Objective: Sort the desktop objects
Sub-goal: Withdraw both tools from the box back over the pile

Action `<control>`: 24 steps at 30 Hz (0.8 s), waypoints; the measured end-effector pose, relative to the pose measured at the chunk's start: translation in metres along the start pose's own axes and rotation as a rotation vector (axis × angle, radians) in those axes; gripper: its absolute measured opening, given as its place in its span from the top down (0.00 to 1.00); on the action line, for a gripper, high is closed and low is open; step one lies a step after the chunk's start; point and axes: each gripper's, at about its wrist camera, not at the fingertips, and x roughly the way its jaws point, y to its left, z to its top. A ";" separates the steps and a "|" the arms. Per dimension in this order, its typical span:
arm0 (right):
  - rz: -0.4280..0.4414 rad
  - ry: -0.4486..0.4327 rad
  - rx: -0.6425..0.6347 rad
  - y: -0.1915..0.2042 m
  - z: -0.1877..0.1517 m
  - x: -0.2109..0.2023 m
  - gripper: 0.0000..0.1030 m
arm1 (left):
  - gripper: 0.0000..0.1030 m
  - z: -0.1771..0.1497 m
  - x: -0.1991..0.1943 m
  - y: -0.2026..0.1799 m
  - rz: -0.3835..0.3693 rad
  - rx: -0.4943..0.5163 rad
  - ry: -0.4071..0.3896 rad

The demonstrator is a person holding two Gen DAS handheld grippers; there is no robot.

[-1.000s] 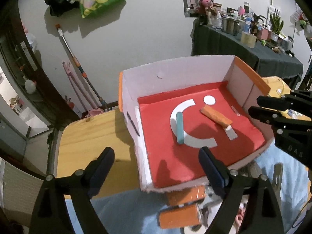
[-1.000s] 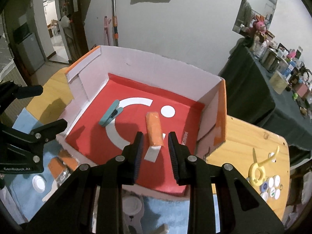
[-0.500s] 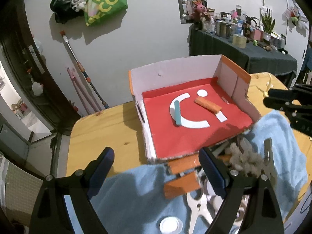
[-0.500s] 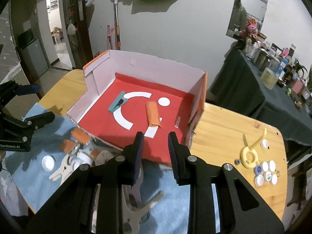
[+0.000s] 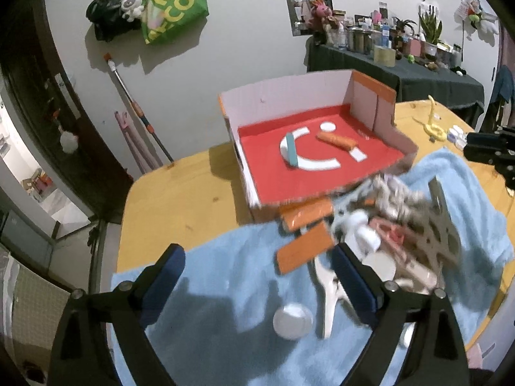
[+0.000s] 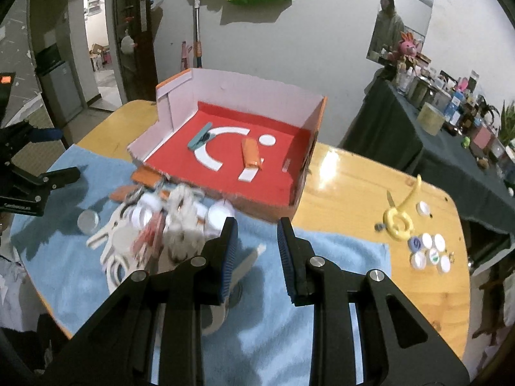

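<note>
A cardboard box (image 5: pixel 289 96) with a red floor holds a teal clip (image 5: pixel 292 151) and an orange clip (image 5: pixel 336 140). In front of it a blue towel (image 5: pixel 225 273) carries a blurred pile (image 5: pixel 386 225) of clips, caps and orange pieces (image 5: pixel 304 249). My left gripper (image 5: pixel 257 257) hovers over the towel's left part, its jaws opening wide with nothing between them. My right gripper (image 6: pixel 256 228) hangs above the towel's near edge, right of the pile (image 6: pixel 167 222). Its jaws stand apart by a narrow gap and hold nothing.
A yellow hook (image 6: pixel 400 215) and several bottle caps (image 6: pixel 428 251) lie on the wooden table at the right. A lone round cap (image 5: pixel 293 320) and a white clothespin (image 5: pixel 328 292) rest on the towel near the left gripper. A cluttered dark side table (image 6: pixel 402 135) stands behind.
Both grippers have drawn back from the box, which now looks smaller. The towel and its pile have come into view below them. The left jaws stand slightly wider.
</note>
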 end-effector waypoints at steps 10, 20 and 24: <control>0.031 -0.002 0.035 0.001 -0.046 -0.008 0.76 | 0.06 -0.053 0.015 0.003 -0.010 -0.003 0.033; 0.077 0.013 0.091 -0.002 -0.077 0.002 0.76 | 0.27 -0.074 0.035 0.007 -0.032 -0.011 0.079; 0.081 0.024 0.095 -0.001 -0.085 0.006 0.76 | 0.30 -0.077 0.042 0.004 -0.028 -0.004 0.082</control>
